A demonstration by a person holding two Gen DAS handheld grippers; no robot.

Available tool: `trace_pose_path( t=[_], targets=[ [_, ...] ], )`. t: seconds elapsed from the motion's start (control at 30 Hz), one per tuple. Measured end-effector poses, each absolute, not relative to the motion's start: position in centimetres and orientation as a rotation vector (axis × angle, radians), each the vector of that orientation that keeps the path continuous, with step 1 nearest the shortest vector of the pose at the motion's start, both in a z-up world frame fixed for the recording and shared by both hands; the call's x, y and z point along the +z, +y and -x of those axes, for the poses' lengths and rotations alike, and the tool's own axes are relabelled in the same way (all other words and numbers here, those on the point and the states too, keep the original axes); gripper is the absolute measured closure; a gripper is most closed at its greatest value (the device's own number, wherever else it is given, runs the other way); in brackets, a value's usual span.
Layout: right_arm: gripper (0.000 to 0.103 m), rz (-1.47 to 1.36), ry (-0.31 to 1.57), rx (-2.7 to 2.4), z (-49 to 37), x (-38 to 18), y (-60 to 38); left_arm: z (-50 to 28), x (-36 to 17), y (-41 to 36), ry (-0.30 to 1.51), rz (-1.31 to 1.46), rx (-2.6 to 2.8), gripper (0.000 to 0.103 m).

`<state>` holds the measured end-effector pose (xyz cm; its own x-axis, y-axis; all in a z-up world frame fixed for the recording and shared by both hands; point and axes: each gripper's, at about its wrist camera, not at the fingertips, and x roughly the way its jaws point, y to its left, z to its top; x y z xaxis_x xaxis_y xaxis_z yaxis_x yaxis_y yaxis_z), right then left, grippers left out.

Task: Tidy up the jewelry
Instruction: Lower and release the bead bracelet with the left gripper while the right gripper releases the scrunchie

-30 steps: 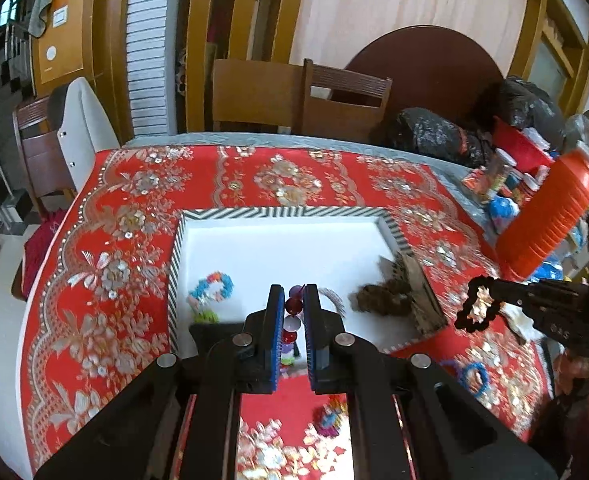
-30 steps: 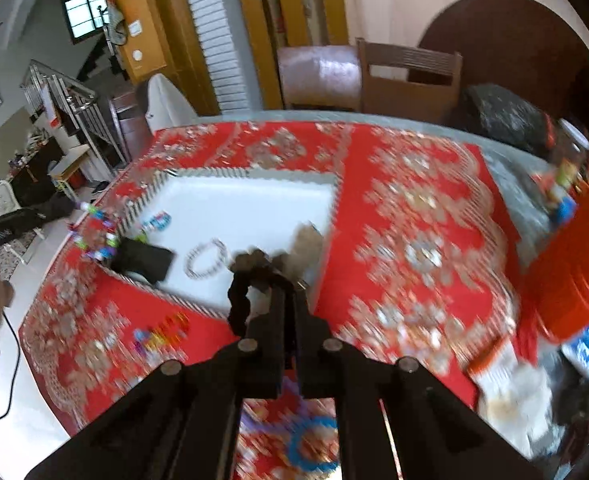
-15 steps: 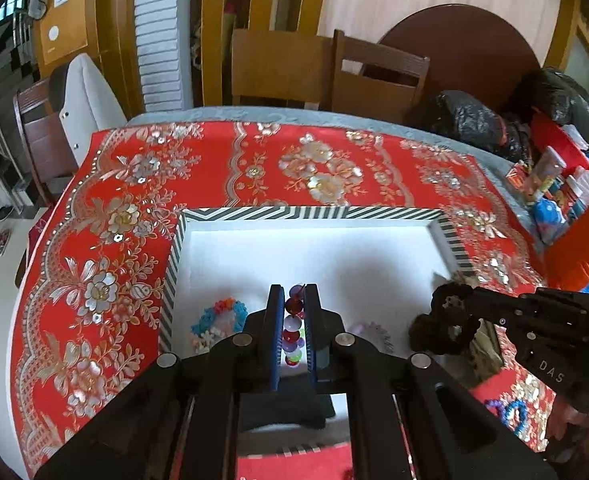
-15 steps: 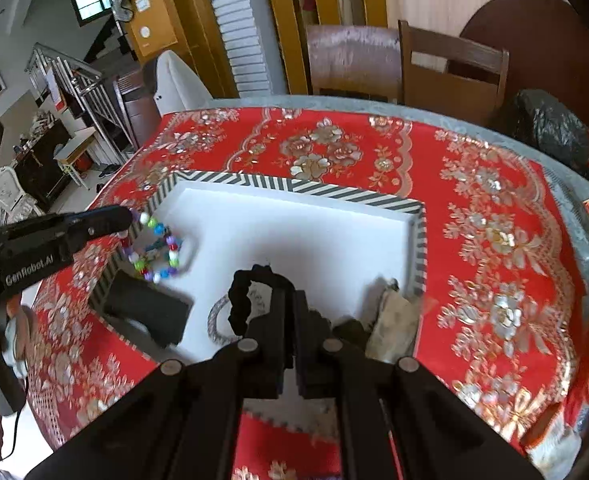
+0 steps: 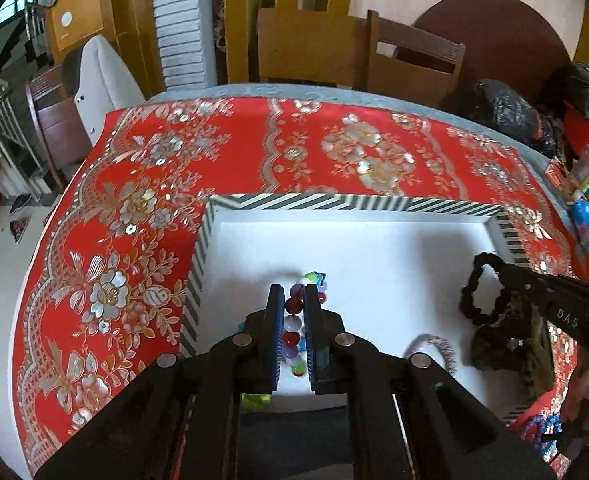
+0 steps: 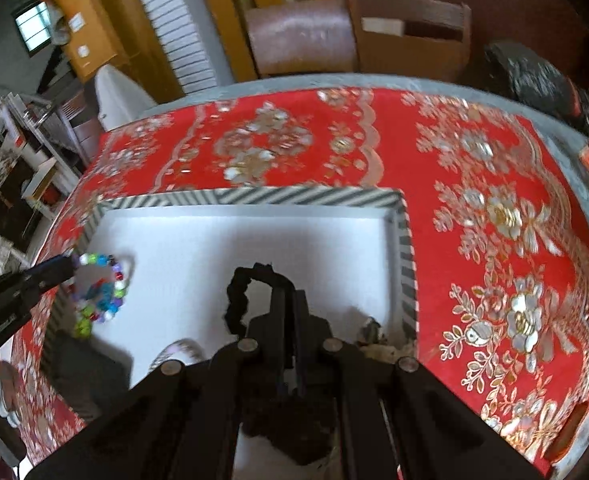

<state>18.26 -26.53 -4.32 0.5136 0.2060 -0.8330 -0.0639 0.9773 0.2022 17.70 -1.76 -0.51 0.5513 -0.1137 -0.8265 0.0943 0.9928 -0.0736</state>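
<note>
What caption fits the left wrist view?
Left gripper holds a beaded bracelet over the white tray.

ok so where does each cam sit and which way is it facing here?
Left wrist: on the left gripper, angled down into the striped box; own fingers pinch a colourful bead bracelet; right gripper enters at right.
Right wrist: on the right gripper, angled down into the same box; own fingers clamp a black bracelet; left gripper enters at left.
Shared: box, both bracelets, red cloth, each other's gripper.
</note>
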Motion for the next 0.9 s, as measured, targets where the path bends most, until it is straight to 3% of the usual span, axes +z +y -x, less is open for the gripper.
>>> trace_pose_path(
  t=[0.33, 0.5, 0.6, 0.7, 0.9],
  targets=[
    [0.098, -0.161, 1.062, 0.119, -18.8, -6.2, -27.7, -18.3, -2.7, -0.5, 1.026, 0.054, -0.09, 0.089],
    [0.084, -0.177, 1.05, 0.137, -18.1, -5.6, -27.6, -18.1, -3.0, -0.3, 1.035, 0.083, -0.108, 0.089],
    [0.067, -0.18, 1.029, 0.156, -17.4, -4.5, -27.4, -17.7, -2.7, -0.4, 1.029, 0.091, -0.114, 0.083],
    [0.066, -0.156, 1.005, 0.168, -16.2, -3.3, -27.0, -16.9, -1.9, -0.6, 1.013, 0.094, -0.118, 0.076],
    [0.06, -0.107, 0.975, 0.183, -13.2, -1.7, -26.8, -14.5, 0.1, -1.1, 0.96, 0.086, -0.124, 0.074]
  ],
)
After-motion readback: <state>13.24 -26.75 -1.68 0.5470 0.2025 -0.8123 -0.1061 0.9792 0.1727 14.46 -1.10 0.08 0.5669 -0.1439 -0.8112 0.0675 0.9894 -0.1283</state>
